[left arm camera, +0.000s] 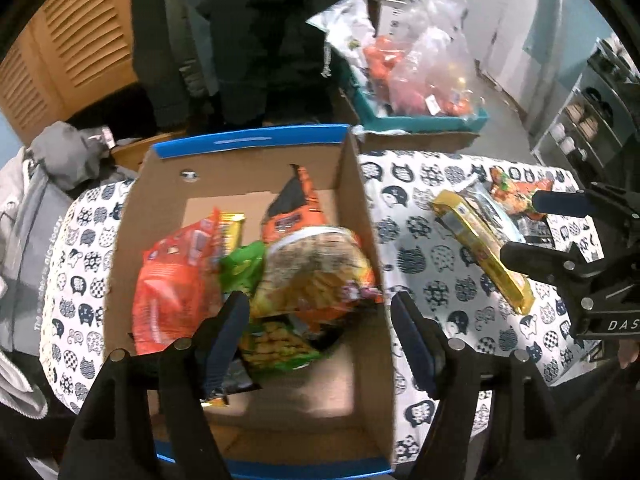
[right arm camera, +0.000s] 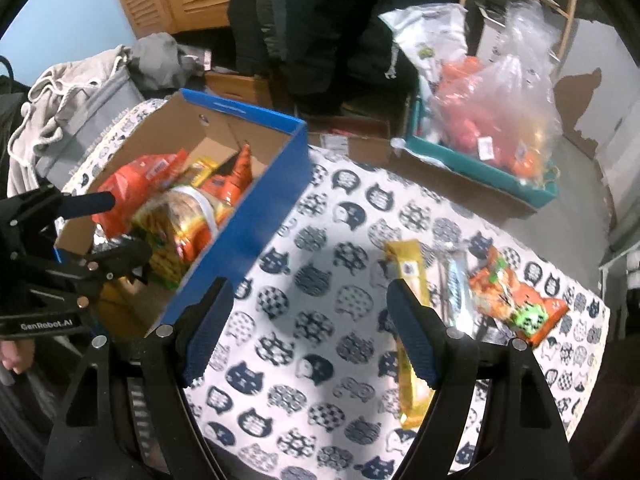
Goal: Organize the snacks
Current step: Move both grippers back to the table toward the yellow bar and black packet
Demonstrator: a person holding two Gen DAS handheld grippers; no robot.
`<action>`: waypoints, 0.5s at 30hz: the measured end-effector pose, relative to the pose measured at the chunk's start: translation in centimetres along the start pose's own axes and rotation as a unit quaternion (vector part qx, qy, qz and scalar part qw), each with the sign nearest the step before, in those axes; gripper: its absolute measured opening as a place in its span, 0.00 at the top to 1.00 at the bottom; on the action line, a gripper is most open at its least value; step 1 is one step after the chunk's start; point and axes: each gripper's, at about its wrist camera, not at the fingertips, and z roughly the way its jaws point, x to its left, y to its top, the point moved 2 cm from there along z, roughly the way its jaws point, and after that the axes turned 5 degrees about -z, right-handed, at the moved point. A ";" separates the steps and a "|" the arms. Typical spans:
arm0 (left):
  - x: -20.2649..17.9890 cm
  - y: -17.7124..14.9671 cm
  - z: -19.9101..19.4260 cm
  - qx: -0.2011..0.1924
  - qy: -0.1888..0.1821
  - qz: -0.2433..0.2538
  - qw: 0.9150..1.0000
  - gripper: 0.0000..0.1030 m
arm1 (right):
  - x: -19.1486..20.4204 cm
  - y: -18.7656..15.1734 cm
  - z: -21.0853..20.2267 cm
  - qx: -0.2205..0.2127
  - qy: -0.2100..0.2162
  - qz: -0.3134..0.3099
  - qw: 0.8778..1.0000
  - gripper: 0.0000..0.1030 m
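Observation:
A blue-rimmed cardboard box [left arm camera: 362, 216] [right arm camera: 256, 216] on the cat-print table holds several snack bags: an orange bag [left arm camera: 168, 276], a green one [left arm camera: 244, 264], a yellow-orange noodle bag [left arm camera: 316, 272]. My left gripper [left arm camera: 320, 336] hangs open and empty over the box; it also shows in the right wrist view [right arm camera: 120, 228]. My right gripper [right arm camera: 310, 332] is open and empty above the tablecloth, its right finger over a long yellow snack pack [right arm camera: 408, 264] [left arm camera: 480, 248]. A clear pack [right arm camera: 456, 288] and an orange snack bag [right arm camera: 516, 300] [left arm camera: 516, 192] lie beside it.
A teal crate [right arm camera: 480, 168] with plastic bags of orange items stands beyond the table on a cardboard box. Grey clothes [right arm camera: 72, 92] lie heaped at the left. A person in dark clothing [right arm camera: 320, 20] stands behind the table. Metal shelving [left arm camera: 592, 116] is at the right.

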 end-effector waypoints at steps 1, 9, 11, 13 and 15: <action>-0.5 0.0 0.0 0.001 -0.002 0.004 1.000 0.27 | -0.3 -0.3 -0.1 0.000 0.000 0.002 1.000 0.23; -4.2 -0.2 0.3 0.012 -0.011 0.036 0.999 0.26 | -3.5 -3.3 -1.5 -0.002 -0.005 0.030 1.000 0.23; -4.9 -0.4 0.4 0.018 -0.015 0.039 0.999 0.26 | -4.2 -3.9 -1.8 -0.004 -0.007 0.036 0.999 0.23; -5.9 -0.6 0.7 0.025 -0.021 0.042 0.999 0.26 | -5.1 -4.6 -2.0 -0.003 -0.009 0.044 0.999 0.23; -6.7 -0.8 0.8 0.030 -0.025 0.046 0.998 0.26 | -5.9 -5.1 -2.2 -0.002 -0.009 0.051 0.999 0.23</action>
